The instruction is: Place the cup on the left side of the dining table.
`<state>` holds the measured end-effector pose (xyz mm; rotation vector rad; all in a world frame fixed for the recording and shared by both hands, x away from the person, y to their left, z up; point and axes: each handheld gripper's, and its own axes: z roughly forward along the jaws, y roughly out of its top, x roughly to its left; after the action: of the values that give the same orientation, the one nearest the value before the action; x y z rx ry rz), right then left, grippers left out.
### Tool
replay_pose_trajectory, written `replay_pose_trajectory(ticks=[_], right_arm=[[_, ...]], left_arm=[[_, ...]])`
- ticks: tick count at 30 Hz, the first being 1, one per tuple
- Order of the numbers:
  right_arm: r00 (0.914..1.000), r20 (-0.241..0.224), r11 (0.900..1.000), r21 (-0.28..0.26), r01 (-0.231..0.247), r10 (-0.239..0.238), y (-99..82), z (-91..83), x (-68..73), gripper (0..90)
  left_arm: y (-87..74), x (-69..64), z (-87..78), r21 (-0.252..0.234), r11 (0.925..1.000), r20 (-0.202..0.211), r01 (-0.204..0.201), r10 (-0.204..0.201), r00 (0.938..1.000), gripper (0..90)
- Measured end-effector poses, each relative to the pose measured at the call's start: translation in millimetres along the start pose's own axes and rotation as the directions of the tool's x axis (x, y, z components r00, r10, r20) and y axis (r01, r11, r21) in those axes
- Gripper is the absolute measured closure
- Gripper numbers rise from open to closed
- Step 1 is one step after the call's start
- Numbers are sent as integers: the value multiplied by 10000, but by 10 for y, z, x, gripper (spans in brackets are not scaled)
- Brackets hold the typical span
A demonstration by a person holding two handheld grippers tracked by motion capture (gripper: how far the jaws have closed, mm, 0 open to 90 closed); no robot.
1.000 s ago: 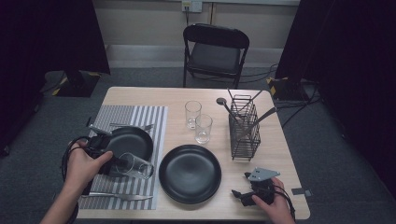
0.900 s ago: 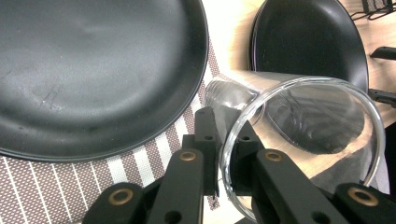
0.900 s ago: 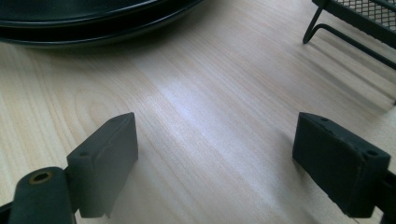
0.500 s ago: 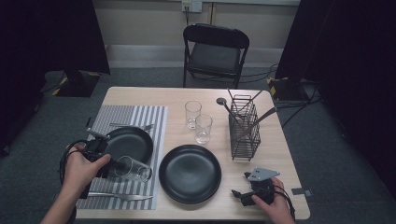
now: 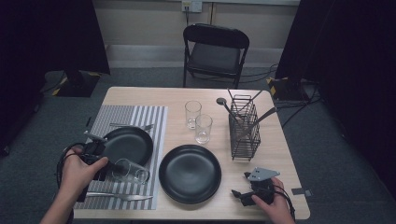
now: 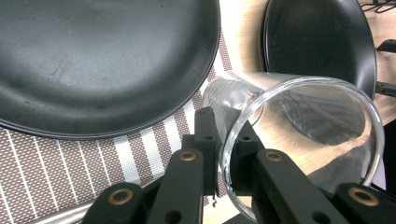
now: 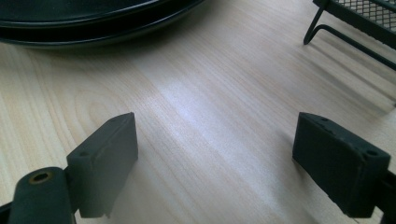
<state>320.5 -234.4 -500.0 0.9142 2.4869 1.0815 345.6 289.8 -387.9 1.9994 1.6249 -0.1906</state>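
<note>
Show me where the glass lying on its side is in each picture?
High view: the tipped glass is low on the left, on the striped mat's edge.
Left gripper view: its rim is pinched low on the right.
Right gripper view: not there.
Shared landmark: the middle black plate.

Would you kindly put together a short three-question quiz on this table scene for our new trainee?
1. True or false: the left gripper has its jaws closed on the rim of the glass, which lies tilted on its side.
2. How many other glasses stand upright near the middle of the table? A) one B) two C) four
3. Fill in: the right gripper has its jaws ____ over bare wood, beside the black plate.

Key
1. True: one jaw is inside the glass, one outside, pinching the wall.
2. B: the two upright glasses stand left of the wire caddy.
3. Open, with nothing between them.
</note>
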Motion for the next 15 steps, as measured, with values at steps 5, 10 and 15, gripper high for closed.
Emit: replay_pose_trajectory(ticks=[5,10,15], right_arm=[[10000,-2,10000,0,0,0,0,0,0,132],[10000,3,10000,4,-1,1,0,0,0,132],[10000,4,10000,4,0,0,0,0,0,132]], left_arm=[[-37,25,12,-17,9999,26,116,-116,9999,846],[-63,49,13,44,9999,31,139,-139,9999,845],[-94,60,18,6,9998,63,202,-202,9998,845]])
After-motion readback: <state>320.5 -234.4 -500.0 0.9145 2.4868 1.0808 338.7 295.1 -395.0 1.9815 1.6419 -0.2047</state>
